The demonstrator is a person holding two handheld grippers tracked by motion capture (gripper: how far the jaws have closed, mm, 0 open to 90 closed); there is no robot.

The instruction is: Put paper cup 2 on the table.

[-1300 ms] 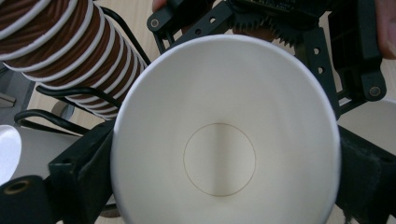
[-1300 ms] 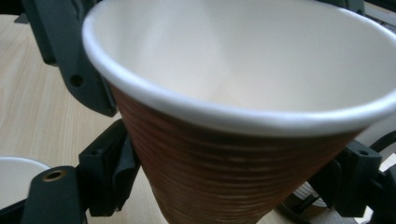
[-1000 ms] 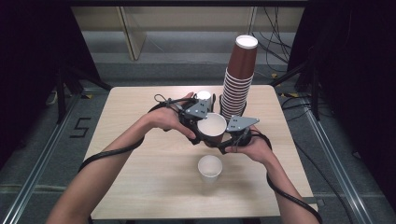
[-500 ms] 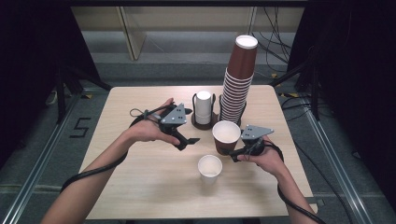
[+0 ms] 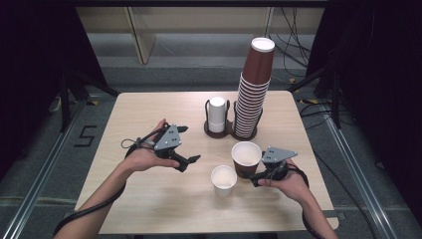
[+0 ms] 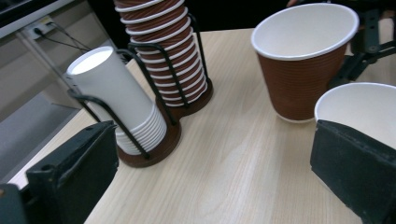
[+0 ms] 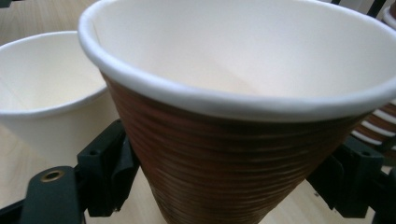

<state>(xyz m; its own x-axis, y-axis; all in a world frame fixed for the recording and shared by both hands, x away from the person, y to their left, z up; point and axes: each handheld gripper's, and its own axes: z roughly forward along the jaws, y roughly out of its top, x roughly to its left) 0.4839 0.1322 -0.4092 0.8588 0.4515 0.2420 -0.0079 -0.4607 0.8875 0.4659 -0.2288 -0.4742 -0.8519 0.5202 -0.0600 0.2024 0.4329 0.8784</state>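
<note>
While the right gripper stays clamped on the brown ribbed paper cup, just beside the small white paper cup, the left gripper has just been opening, empty, so release remains.

Worktop: you have a pale wooden table.
Far edge, middle: you see two dark round holders touching, one with a white cup stack, one with a tall brown cup stack.
Near edge, right of middle: your brown cup stands upright; a white cup stands just beside it.
</note>
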